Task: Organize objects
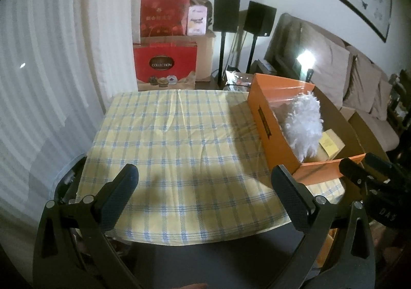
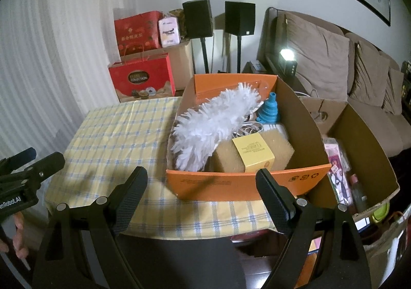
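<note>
both the left hand-held gripper [image 1: 204, 181] and the right hand-held gripper [image 2: 201, 183] hover spread and empty over the table [image 1: 164, 134], whose cloth lies bare, so the job looks nearly done, the duster [image 2: 208, 124], sponge [image 2: 277, 146] and funnel [image 2: 268, 109] sitting in the orange box [image 2: 231, 184].

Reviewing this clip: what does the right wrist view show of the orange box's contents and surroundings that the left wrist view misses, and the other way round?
Only the right wrist view shows the blue funnel, white cables and sponge block inside the orange box, plus the brown carton beside it. Only the left wrist view shows the bare checked tablecloth reaching its far edge. Both show the white duster, the yellow carton, and both grippers open: left gripper, right gripper.
</note>
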Demonstrator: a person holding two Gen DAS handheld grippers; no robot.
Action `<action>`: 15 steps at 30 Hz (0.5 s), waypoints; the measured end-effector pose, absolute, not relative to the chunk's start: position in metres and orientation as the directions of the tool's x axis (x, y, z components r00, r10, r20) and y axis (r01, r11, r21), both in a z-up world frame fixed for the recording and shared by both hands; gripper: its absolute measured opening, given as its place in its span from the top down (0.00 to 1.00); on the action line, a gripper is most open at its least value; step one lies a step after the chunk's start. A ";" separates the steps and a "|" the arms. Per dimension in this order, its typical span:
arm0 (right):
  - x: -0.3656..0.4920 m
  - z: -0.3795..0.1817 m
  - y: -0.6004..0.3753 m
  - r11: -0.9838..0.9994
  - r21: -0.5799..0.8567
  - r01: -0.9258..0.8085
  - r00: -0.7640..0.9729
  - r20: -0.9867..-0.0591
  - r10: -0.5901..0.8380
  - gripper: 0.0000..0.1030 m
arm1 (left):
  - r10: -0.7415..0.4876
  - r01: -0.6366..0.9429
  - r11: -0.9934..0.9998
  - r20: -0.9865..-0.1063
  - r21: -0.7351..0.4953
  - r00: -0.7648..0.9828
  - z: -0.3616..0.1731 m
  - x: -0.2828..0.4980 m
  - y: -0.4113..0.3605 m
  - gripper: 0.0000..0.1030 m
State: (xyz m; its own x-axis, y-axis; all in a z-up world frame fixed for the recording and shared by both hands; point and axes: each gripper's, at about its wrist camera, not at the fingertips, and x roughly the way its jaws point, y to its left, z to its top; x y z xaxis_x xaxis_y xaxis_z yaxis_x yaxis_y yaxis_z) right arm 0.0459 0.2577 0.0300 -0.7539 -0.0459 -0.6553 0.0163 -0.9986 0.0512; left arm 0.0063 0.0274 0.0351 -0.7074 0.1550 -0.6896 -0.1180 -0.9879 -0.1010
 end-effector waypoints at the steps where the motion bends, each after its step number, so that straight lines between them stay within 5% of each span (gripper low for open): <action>1: 0.046 0.030 0.258 -0.999 0.052 0.018 -0.754 -0.655 -0.047 0.15 | 0.154 -0.119 -0.988 -0.690 -0.099 -0.707 0.035 0.007 0.028 0.00; 15: 0.048 0.031 0.253 -0.999 0.043 0.018 -0.759 -0.650 -0.042 0.15 | 0.145 -0.115 -0.989 -0.692 -0.089 -0.707 0.034 0.008 0.029 0.00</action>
State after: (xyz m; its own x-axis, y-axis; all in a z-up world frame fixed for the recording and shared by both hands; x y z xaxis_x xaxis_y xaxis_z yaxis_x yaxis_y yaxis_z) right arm 0.0483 0.2534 0.0315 -0.7592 -0.0416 -0.6496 0.0178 -0.9989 0.0431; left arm 0.0077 0.0291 0.0343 -0.7074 0.1448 -0.6918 -0.1155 -0.9893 -0.0890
